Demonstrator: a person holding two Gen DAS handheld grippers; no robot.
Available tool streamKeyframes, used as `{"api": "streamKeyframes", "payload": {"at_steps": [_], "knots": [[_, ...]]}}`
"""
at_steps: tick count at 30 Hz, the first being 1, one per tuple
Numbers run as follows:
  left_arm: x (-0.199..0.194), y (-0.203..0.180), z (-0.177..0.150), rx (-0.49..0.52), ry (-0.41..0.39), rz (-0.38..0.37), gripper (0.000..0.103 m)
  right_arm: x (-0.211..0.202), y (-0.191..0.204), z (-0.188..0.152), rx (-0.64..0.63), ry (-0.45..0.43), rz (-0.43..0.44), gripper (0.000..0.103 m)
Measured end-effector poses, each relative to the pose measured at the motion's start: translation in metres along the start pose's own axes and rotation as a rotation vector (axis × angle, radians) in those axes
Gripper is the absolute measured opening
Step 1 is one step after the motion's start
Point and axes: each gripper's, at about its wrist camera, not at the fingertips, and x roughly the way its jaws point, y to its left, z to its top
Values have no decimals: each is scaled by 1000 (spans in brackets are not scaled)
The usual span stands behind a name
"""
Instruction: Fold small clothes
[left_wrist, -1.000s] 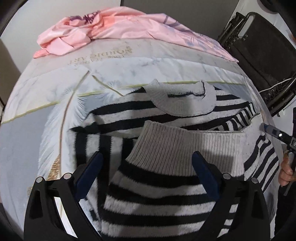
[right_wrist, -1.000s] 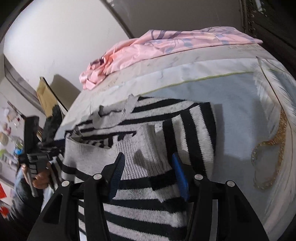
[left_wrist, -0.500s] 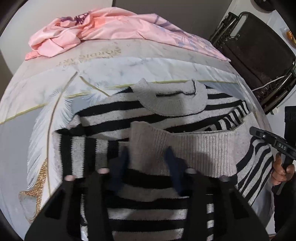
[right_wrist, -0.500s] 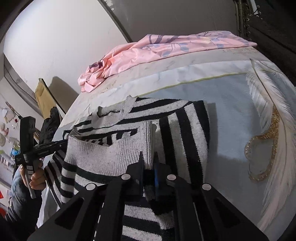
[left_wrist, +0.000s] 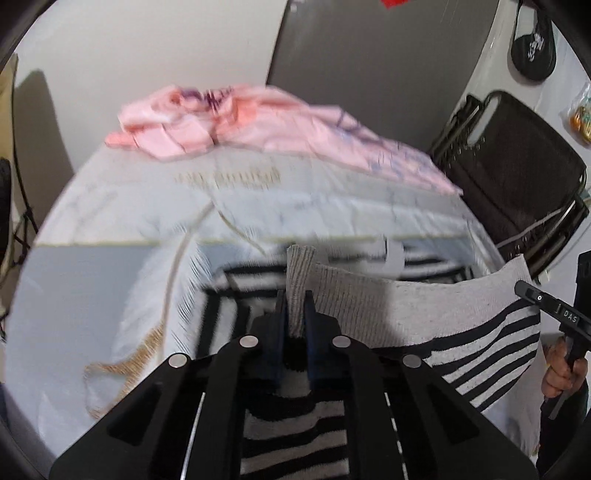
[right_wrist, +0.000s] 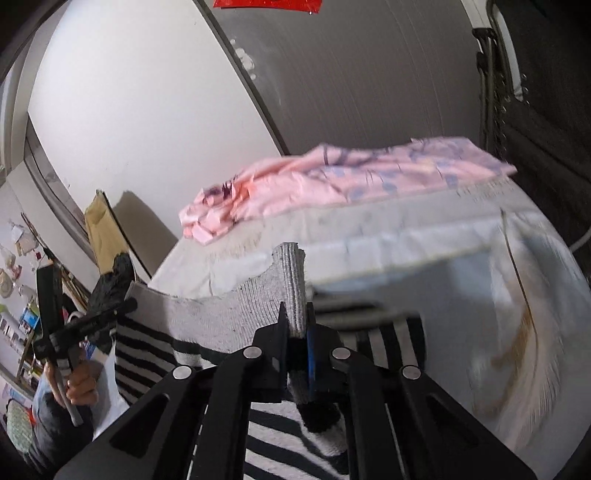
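The left gripper (left_wrist: 294, 314) was clenched on one corner of the grey ribbed hem (left_wrist: 388, 306) of the striped sweater (left_wrist: 491, 354), the knit bunched upright between its dark pads. The right gripper (right_wrist: 295, 321) was clamped the same way on the opposite hem corner, and each showed at the edge of the other's view, held in a person's hand (left_wrist: 563, 373). Between the two grips the hem hung as a taut, slightly sagging band, raised clear of the bed (left_wrist: 110, 280), while the rest of the sweater lay flat on the pale feather-print cover beneath, its collar toward the far side. Farther back a crumpled pink garment (left_wrist: 258, 122) lay near the wall, well apart from the work, and a dark folding chair (left_wrist: 517, 162) stood beside the bed. The step in hand looked like the bottom-to-top fold, with the hem lifted and not yet carried over. The next move would probably call for both hands to travel together toward the collar, keeping the hem level and stretched, then lower it squarely onto the shoulders before letting go.
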Motion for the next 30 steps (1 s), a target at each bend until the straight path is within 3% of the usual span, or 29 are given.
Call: {"api": "streamKeyframes", "payload": {"at_steps": [6, 11, 15, 17, 19, 21, 24, 26, 28, 30], "knots": [[11, 1, 43, 14, -39, 96, 7, 76, -20, 23, 74, 43, -100, 8], [78, 14, 48, -8, 67, 195, 7, 141, -59, -5, 147, 176, -217, 9], [134, 20, 27, 9, 165, 310, 10, 139, -61, -7, 155, 166, -198, 9], [131, 15, 26, 32, 138, 345, 14, 129, -56, -6, 151, 136, -218, 10], [128, 11, 28, 45, 138, 382, 25, 111, -44, -5, 148, 88, -199, 12], [116, 5, 29, 55, 114, 414, 30, 89, -20, -5, 102, 25, -174, 15], [80, -10, 30, 52, 19, 387, 55, 79, 14, -11, 30, 4, -145, 34], [59, -28, 29, 60, -43, 335, 66, 88, 27, -18, 19, 44, -112, 32], [57, -45, 26, 80, -35, 274, 69, 103, 32, -31, 35, 101, -78, 24], [68, -59, 17, 85, 4, 232, 69, 125, 31, -51, 42, 198, -115, 22]]}}
